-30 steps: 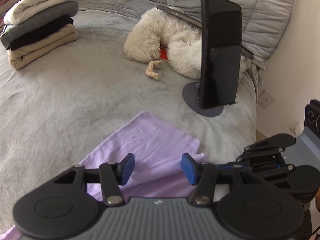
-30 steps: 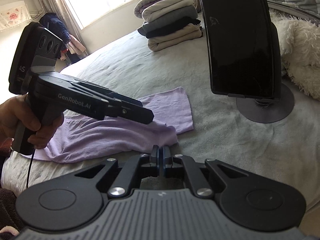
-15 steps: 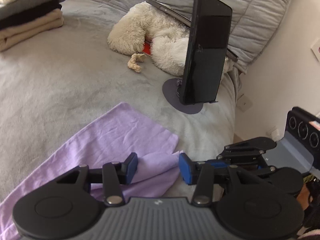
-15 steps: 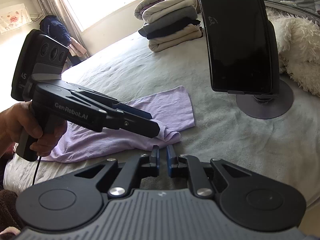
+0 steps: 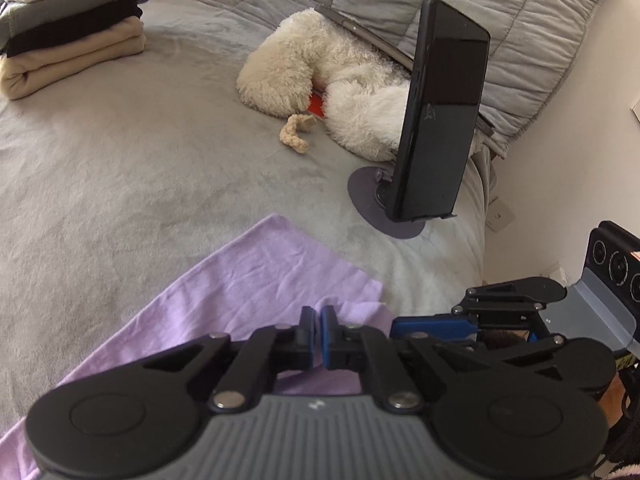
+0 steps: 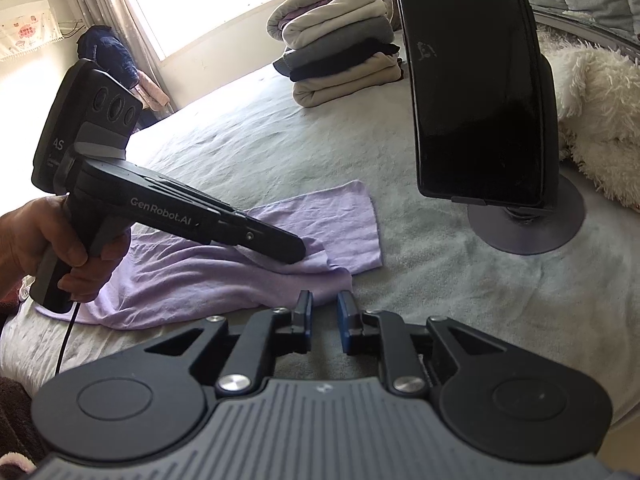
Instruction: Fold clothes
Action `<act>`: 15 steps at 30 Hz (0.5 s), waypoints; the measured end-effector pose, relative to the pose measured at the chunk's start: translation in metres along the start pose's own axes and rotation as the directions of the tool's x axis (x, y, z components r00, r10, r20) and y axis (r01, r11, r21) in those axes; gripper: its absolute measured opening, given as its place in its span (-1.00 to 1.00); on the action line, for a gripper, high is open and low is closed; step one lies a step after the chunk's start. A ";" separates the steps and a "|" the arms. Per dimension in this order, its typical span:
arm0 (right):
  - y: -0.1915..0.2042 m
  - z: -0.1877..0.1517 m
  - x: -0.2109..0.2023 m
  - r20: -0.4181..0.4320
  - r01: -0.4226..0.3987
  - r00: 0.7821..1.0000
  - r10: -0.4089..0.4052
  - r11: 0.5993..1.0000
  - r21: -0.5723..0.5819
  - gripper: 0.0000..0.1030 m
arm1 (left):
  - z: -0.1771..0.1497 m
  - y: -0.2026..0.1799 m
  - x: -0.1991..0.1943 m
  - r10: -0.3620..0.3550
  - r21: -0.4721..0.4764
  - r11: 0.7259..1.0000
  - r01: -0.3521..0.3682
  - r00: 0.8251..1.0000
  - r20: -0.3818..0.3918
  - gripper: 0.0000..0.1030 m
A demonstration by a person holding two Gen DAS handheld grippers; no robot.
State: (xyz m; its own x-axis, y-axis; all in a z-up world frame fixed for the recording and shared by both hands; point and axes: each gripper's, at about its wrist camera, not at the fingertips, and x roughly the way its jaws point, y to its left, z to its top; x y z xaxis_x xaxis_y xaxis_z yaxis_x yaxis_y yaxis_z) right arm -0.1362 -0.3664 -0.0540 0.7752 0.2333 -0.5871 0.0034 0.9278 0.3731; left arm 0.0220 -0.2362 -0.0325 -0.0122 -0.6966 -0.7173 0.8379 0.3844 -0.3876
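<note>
**Left claw pinches the lilac garment at the bed's near edge**

A lilac garment lies spread on the grey bed, along its near edge and close to the near right corner as the left wrist view shows it. The left gripper has its blue pads drawn together, with only a sliver between them, on a raised fold of the garment; in the right wrist view its closed tip presses into the bunched cloth. A hand grips its handle.

The right gripper sits just beside the garment's near edge with its jaws opening; nothing lies between them but bare bed cover.

A dark phone stands upright on a round stand near the bed's right edge. Behind it lies a fluffy white plush toy. A stack of folded clothes sits at the far left corner.
</note>
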 end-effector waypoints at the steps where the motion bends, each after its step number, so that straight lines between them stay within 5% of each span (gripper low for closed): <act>1: 0.001 0.000 -0.001 0.008 -0.002 1.000 0.002 1.000 -0.003 -0.21 | 0.000 0.000 -0.003 0.000 -0.003 1.000 0.000 1.000 0.029 -0.93; 2: 0.002 0.000 -0.003 0.015 -0.003 1.000 0.003 1.000 -0.007 -0.07 | 0.001 0.000 -0.005 0.000 -0.011 1.000 0.000 0.998 0.058 -0.93; 8: 0.001 0.004 0.004 0.044 0.026 0.999 -0.027 0.999 0.028 -0.07 | 0.006 0.010 -0.007 0.044 -0.052 0.998 -0.037 0.988 0.149 -0.93; 15: -0.003 0.006 0.008 0.059 0.041 0.997 -0.046 0.996 0.080 -0.32 | 0.010 0.024 -0.005 0.061 -0.095 0.994 -0.048 0.988 0.144 -0.71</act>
State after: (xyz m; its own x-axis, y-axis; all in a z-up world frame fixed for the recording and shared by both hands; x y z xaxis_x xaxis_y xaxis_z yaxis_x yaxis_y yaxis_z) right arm -0.1267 -0.3695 -0.0555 0.8102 0.1731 -0.5601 0.0857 0.9101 0.4053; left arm 0.0471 -0.2300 -0.0327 0.1182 -0.7518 -0.6487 0.7818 0.4732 -0.4060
